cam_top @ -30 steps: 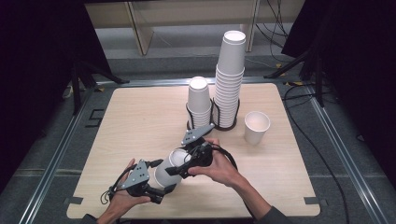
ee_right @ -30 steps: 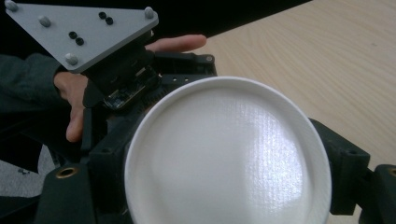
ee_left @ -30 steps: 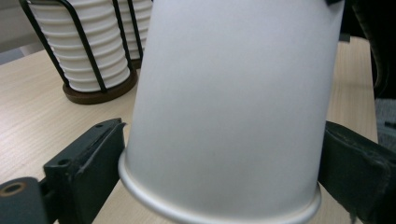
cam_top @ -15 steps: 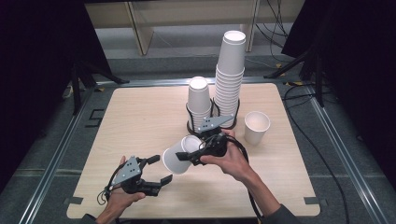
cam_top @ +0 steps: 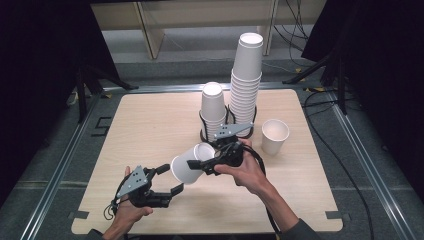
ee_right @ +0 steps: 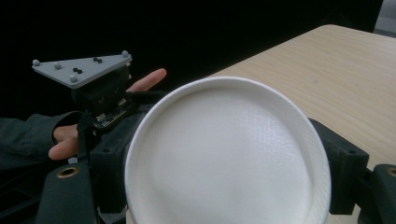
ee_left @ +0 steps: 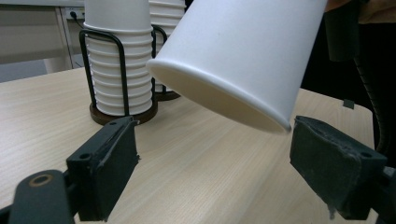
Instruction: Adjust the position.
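My right gripper (cam_top: 209,163) is shut on a white paper cup (cam_top: 190,164) and holds it tilted on its side above the table's near middle. The cup's mouth faces down toward my left gripper (cam_top: 171,179). In the right gripper view the cup's round end (ee_right: 226,154) sits between the two black jaws of the right gripper (ee_right: 224,158). The left gripper (ee_left: 215,144) is open, low over the table, and the cup's rim (ee_left: 219,100) hangs just above and between its pads without touching them.
Two stacks of white cups stand in black wire holders at the table's far middle: a short stack (cam_top: 212,107) and a tall stack (cam_top: 247,75). A single upright cup (cam_top: 275,136) stands to their right. The wooden table (cam_top: 145,125) has bare room on its left half.
One second ago both grippers were together at the cup. The left gripper has let go and stands open; the right gripper has lifted the cup up and to the right.
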The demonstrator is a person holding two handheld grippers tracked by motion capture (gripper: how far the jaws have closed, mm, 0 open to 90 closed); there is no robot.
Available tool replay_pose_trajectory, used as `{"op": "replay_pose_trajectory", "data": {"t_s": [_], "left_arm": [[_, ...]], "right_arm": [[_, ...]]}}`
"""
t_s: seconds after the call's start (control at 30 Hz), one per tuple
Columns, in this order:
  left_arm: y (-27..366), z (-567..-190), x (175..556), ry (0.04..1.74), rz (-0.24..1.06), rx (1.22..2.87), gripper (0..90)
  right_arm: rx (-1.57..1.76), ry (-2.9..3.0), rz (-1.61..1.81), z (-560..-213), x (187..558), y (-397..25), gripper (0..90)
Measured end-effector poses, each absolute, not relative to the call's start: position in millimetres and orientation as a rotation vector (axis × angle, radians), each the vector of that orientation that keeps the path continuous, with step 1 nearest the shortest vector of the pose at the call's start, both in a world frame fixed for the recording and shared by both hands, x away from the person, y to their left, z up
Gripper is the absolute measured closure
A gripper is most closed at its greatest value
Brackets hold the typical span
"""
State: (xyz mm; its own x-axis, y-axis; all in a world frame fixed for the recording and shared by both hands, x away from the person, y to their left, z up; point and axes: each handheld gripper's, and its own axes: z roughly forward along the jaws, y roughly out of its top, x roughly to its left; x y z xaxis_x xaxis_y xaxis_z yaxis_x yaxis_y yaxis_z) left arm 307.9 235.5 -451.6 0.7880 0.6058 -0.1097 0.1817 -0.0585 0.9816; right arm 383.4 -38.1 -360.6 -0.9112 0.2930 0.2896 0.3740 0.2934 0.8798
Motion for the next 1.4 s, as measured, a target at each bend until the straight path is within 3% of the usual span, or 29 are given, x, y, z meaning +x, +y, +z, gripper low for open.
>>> {"op": "replay_pose_trajectory", "data": {"t_s": [0.27,1.07,1.4], "left_arm": [[233.4,-449.9,307.1,0.644,0.437,1.648,0.0],[228.9,-448.9,299.0,0.520,0.490,1.667,3.2],[228.9,-447.1,298.6,0.499,0.481,1.733,10.8]], "right_arm": [[-0.605,-2.428,-1.694,-365.1,381.0,-32.0,24.0],[-0.506,-2.305,-1.678,-378.3,378.6,-13.3,23.9],[-0.512,-2.322,-1.617,-378.0,379.7,-17.4,22.4]]}}
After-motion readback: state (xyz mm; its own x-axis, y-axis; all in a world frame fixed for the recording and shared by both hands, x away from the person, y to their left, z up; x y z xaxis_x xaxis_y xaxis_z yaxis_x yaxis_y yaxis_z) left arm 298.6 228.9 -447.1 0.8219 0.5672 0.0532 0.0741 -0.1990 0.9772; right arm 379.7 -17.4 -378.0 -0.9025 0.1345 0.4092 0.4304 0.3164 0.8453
